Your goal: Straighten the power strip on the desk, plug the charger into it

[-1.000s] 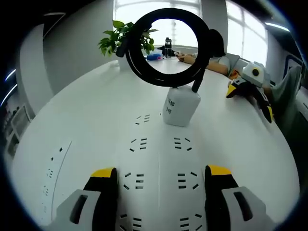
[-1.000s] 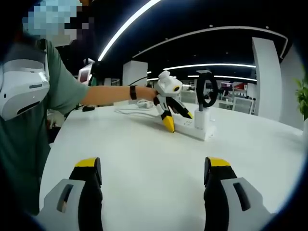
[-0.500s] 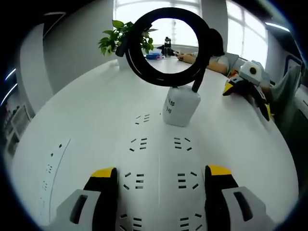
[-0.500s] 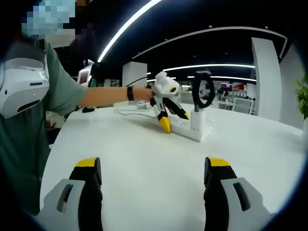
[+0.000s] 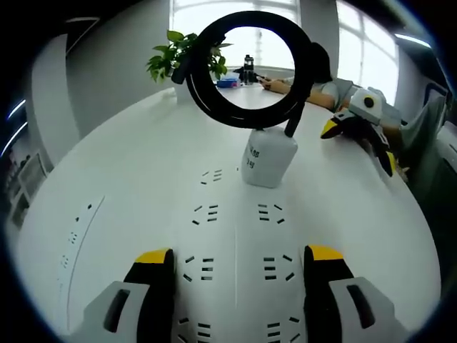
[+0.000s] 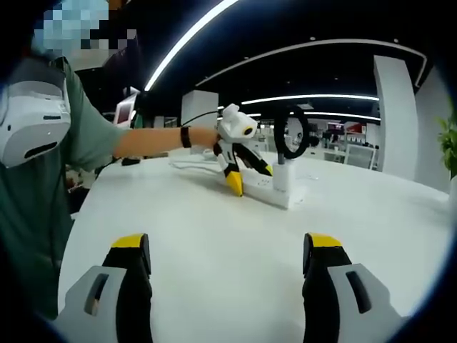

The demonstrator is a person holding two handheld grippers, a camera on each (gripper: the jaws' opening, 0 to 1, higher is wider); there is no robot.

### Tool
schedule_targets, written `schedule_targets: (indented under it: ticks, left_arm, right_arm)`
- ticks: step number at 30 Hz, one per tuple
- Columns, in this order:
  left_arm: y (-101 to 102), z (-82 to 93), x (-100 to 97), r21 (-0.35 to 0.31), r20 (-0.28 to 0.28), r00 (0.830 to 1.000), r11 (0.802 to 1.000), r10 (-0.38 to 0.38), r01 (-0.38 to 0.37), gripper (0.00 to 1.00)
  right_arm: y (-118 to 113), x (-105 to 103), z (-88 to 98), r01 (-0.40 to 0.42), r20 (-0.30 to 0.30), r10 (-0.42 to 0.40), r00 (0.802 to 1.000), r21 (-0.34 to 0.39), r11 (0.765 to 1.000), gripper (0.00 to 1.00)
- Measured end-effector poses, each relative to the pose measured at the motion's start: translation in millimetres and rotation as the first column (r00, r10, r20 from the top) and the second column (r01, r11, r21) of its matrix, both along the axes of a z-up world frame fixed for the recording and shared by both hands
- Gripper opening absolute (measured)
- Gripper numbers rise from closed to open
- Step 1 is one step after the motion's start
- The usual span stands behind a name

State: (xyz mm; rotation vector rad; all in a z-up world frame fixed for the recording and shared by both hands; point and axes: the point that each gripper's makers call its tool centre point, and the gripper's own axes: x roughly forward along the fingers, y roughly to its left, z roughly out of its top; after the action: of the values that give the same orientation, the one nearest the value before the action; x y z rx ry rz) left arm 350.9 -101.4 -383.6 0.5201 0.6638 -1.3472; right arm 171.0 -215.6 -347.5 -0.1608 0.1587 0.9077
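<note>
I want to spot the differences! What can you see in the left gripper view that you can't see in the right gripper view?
Left gripper view: sockets of the power strip close up under the open left gripper, a leafy plant, and someone leaning on the desk far away.
Right gripper view: the person's arm with a dark wristband reaching toward the strip, a white cord behind it, and long ceiling lights.
Both: the white desk, the power strip, and the charger standing on it with its black cable loop.
</note>
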Motion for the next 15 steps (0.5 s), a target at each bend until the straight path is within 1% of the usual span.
schedule_targets:
  ticks: [5,9,12,15]
  left_arm:
    - [6,0.3,-6.5,-0.004,0.000,1.000,1.000,0.005,-0.005,0.74]
    - [12,0.3,-11.5,-0.007,0.000,1.000,1.000,0.009,-0.009,0.74]
    - [16,0.3,-16.2,-0.013,-0.001,1.000,1.000,0.011,-0.011,0.74]
    - [20,0.3,-19.9,-0.017,-0.001,1.000,1.000,0.009,-0.009,0.74]
  right_arm:
    - [1,0,-2.2,0.000,-0.003,0.000,1.000,-0.012,1.000,0.87]
    - [2,0,-1.3,0.003,-0.001,-0.003,1.000,-0.006,1.000,0.87]
    - [6,-4,0.8,-0.022,0.012,0.022,1.000,-0.001,1.000,0.87]
    - [8,-5,-1.1,-0.027,0.008,0.027,1.000,-0.008,1.000,0.88]
